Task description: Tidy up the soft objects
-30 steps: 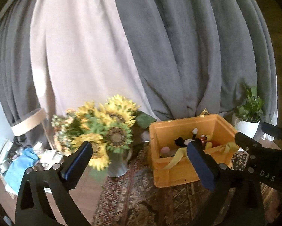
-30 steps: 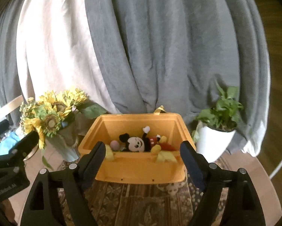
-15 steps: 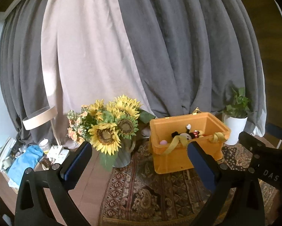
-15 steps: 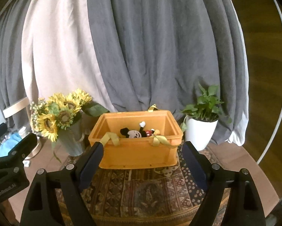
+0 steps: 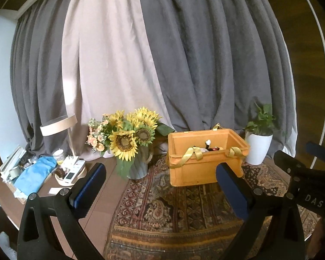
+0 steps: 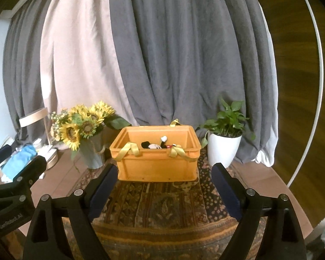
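Note:
An orange plastic bin (image 6: pixel 155 164) with yellow strap handles stands on a patterned rug (image 6: pixel 162 203); it also shows in the left wrist view (image 5: pixel 205 166). A Mickey Mouse plush (image 6: pixel 154 145) lies inside, partly hidden by the bin's wall; only its raised white hand (image 5: pixel 208 142) shows in the left wrist view. My left gripper (image 5: pixel 160 179) is open and empty, well back from the bin. My right gripper (image 6: pixel 164 177) is open and empty, in front of the bin and apart from it.
A vase of sunflowers (image 5: pixel 129 143) stands left of the bin. A potted plant in a white pot (image 6: pixel 224 145) stands to its right. Blue cloth (image 5: pixel 34 173), a lamp and small clutter lie at far left. Grey and beige curtains hang behind.
Both grippers have pulled back and away from the bin, which now looks smaller and farther off. More of the rug shows in front. Both stayed open and empty.

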Available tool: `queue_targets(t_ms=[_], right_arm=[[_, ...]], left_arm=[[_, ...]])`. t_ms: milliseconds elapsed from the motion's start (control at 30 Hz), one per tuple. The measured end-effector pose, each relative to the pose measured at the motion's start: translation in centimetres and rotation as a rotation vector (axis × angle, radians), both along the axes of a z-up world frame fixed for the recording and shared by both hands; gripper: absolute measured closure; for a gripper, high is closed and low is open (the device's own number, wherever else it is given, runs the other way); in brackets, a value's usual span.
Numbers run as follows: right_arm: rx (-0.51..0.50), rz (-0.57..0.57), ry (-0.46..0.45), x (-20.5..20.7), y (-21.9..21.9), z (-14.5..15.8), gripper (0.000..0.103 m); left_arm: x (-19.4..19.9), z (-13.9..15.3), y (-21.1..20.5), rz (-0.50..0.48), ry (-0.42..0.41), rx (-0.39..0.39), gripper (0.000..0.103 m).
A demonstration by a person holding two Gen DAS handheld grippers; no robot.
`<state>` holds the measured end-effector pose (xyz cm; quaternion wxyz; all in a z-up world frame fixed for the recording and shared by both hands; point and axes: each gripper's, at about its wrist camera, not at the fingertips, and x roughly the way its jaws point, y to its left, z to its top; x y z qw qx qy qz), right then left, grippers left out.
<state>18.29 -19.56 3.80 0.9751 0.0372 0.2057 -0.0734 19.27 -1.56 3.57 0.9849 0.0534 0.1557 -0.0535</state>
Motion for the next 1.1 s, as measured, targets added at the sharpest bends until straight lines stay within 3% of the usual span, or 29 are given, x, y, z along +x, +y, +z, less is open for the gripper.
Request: queue_targets(t_ms=[500, 1100], right_arm=[[-0.002, 0.022, -0.028, -8.0, -0.2, 0.3, 0.007], [-0.003, 0.022, -0.038, -14.2, 0.5, 0.1, 0.007]], left_arm=[[-8.8, 0.0, -0.3, 0.033, -0.035, -0.002, 0.0], [-15.2, 0.0, -0.2, 0.029, -0.056, 0.009, 0.0]])
